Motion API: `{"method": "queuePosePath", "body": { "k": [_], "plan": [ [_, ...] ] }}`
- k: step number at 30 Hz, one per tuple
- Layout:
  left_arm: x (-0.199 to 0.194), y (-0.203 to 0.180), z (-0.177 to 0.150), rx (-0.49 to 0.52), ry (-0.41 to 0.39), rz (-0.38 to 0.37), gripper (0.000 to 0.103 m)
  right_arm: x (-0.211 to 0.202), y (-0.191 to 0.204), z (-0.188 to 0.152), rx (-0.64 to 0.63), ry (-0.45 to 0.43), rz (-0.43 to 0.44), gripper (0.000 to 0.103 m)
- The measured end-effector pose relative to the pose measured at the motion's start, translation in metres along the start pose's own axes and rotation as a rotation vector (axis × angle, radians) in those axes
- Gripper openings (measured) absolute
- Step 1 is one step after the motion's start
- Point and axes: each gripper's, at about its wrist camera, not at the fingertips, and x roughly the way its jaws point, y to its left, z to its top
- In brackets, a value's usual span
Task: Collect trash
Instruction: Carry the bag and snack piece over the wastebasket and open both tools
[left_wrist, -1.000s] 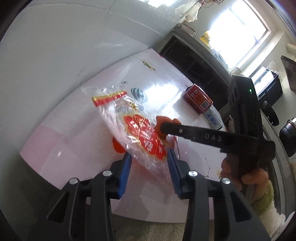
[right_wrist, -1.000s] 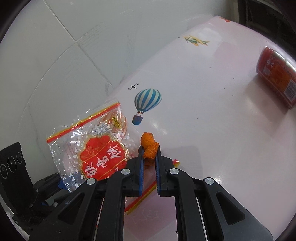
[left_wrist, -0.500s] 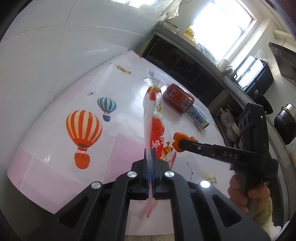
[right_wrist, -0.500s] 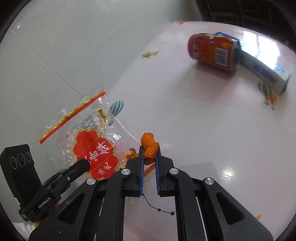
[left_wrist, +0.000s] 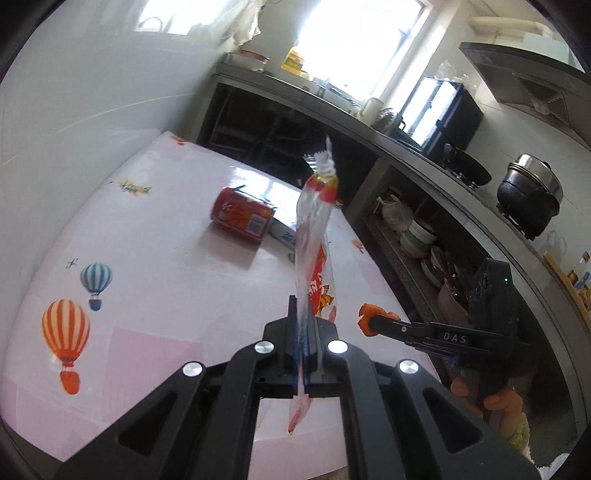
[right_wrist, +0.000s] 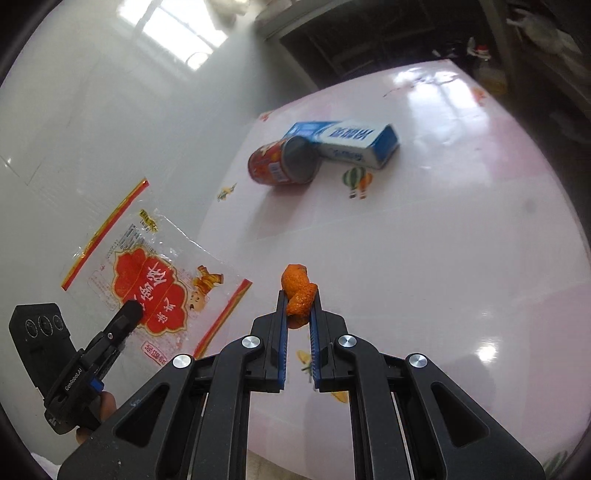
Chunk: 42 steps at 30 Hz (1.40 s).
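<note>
A clear plastic snack bag with a red label stands edge-on above the table, and my left gripper is shut on its lower part. Seen from the right wrist, the same bag hangs flat with the left gripper clamped on its bottom edge. My right gripper is shut on a piece of orange peel, held above the table; that peel shows at the right gripper's tip in the left wrist view. A red can lies on its side against a blue and white carton.
The pink table with balloon prints stands against a white tiled wall. Beyond it runs a dark counter with shelves of bowls, a black pot and a window. A hand grips the right tool.
The left gripper closed on the bag and lifted it off the table, turning it edge-on. Both grippers rose and swung toward the can and carton; the peel stays pinched.
</note>
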Motion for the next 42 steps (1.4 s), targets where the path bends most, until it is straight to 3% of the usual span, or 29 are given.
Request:
{"method": "queuePosePath", "body": {
  "k": [6,10,14,17,21,25,28,31,33,35,42],
  "plan": [
    [0.041,-0.077,0.016,0.136,0.086,-0.13,0.001,-0.084,-0.072,-0.005,0.12,-0.193,-0.143,0.009],
    [0.077,-0.142,0.021,0.261,0.144,-0.211,0.001,-0.145,-0.135,-0.023,0.236,-0.304,-0.299,0.009],
    [0.134,-0.221,0.014,0.42,0.282,-0.248,0.001,-0.174,-0.194,-0.053,0.37,-0.361,-0.456,0.01],
    [0.181,-0.274,-0.004,0.513,0.396,-0.265,0.001,-0.195,-0.243,-0.082,0.489,-0.369,-0.519,0.01],
    [0.253,-0.338,-0.047,0.663,0.568,-0.246,0.001,-0.181,-0.295,-0.111,0.633,-0.339,-0.538,0.01],
    [0.324,-0.379,-0.096,0.793,0.723,-0.157,0.001,-0.174,-0.332,-0.131,0.722,-0.309,-0.52,0.01],
    [0.375,-0.397,-0.127,0.804,0.829,-0.098,0.001,-0.165,-0.348,-0.136,0.751,-0.294,-0.508,0.01],
    [0.415,-0.405,-0.153,0.848,0.864,-0.037,0.002,-0.161,-0.357,-0.139,0.773,-0.286,-0.504,0.01],
    [0.44,-0.407,-0.167,0.806,0.897,-0.035,0.008,-0.157,-0.363,-0.141,0.787,-0.282,-0.505,0.01],
    [0.458,-0.406,-0.175,0.796,0.927,0.006,0.037,-0.155,-0.371,-0.141,0.801,-0.28,-0.5,0.011],
    [0.458,-0.405,-0.172,0.826,0.881,0.011,0.056,-0.152,-0.373,-0.147,0.816,-0.259,-0.508,0.011]
  ]
}}
